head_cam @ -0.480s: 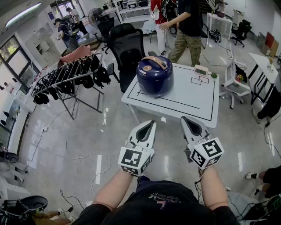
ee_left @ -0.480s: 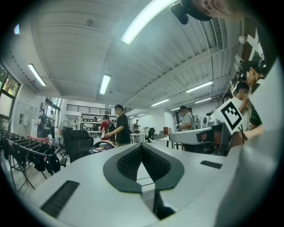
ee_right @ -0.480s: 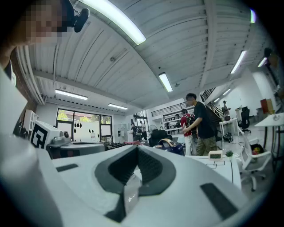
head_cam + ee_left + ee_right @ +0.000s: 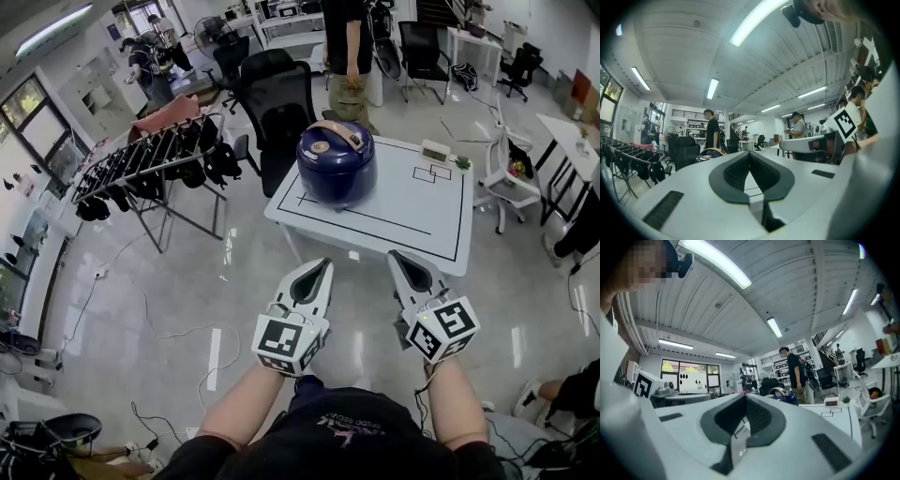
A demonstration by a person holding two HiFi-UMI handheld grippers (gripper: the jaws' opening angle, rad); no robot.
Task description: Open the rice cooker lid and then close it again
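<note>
Well short of the cooker, both grippers closed

Nearest the person, the left gripper (image 4: 324, 265) and right gripper (image 4: 395, 255) were held level side by side above the floor, each with its jaws pressed together on nothing. Just ahead of their tips stood the white table (image 4: 412, 216). The dark blue rice cooker (image 4: 336, 161) sat on its far left part, lid down. Behind it stood a black office chair (image 4: 277, 98).

I hold both grippers out level in front of me, side by side and apart. My left gripper (image 4: 324, 265) has its jaws pressed together on nothing, and so does my right gripper (image 4: 396, 256). My left forearm (image 4: 239, 408) and right forearm (image 4: 452, 403) reach forward.
</note>
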